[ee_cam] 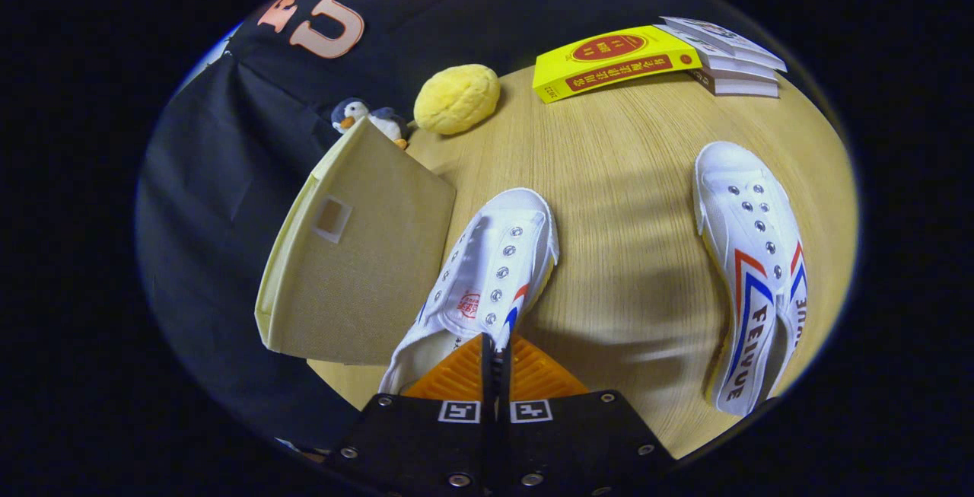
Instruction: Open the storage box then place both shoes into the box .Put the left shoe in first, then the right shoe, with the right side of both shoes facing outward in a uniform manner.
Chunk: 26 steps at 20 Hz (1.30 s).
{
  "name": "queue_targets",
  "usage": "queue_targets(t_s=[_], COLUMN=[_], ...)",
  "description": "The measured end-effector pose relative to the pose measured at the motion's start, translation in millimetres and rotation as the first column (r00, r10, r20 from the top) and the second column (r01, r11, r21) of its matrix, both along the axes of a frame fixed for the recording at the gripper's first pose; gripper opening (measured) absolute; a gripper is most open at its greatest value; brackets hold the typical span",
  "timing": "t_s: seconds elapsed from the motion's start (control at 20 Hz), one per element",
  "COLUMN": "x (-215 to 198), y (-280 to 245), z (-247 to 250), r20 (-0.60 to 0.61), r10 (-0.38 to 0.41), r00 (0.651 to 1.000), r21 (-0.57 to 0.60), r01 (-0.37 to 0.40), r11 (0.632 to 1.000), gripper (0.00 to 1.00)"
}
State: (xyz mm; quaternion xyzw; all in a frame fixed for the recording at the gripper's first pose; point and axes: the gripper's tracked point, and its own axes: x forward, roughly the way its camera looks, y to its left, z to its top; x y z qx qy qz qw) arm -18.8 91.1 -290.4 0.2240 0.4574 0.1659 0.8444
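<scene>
My gripper (494, 356) is shut on the side rim of a white canvas shoe (487, 269), whose toe points away from me. The shoe's opening edge sits pinched between the two fingers. A second white shoe (749, 269) with red and blue stripes lies on its own to the right on the wooden table (624, 177), well apart from the fingers. The beige fabric storage box (358, 261) stands just left of the held shoe, a broad face with a small label pocket turned toward me. I cannot tell whether its lid is open.
A yellow plush ball (456, 99) and a small penguin toy (369, 120) sit beyond the box. A yellow book (612, 62) and a stack of pale books (730, 55) lie at the table's far side. The box overhangs the table's left edge.
</scene>
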Motion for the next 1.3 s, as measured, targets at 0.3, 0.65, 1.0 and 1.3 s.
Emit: queue_targets(t_s=[0.3, 0.65, 1.0, 1.3], x=[20, 52, 66, 63], y=[-2, 39, 155, 207], z=[69, 173, 190, 134], r20=[0.105, 0.23, 0.248, 0.161], r10=[0.023, -0.031, -0.027, -0.034], r00=[0.994, 0.973, 0.968, 0.986], r21=[0.017, 0.008, -0.026, -0.112], r01=[-0.025, 0.03, 0.035, 0.053], r11=[1.0, 1.0, 0.999, 0.992], gripper=[0.0, 0.0, 0.0, 0.0])
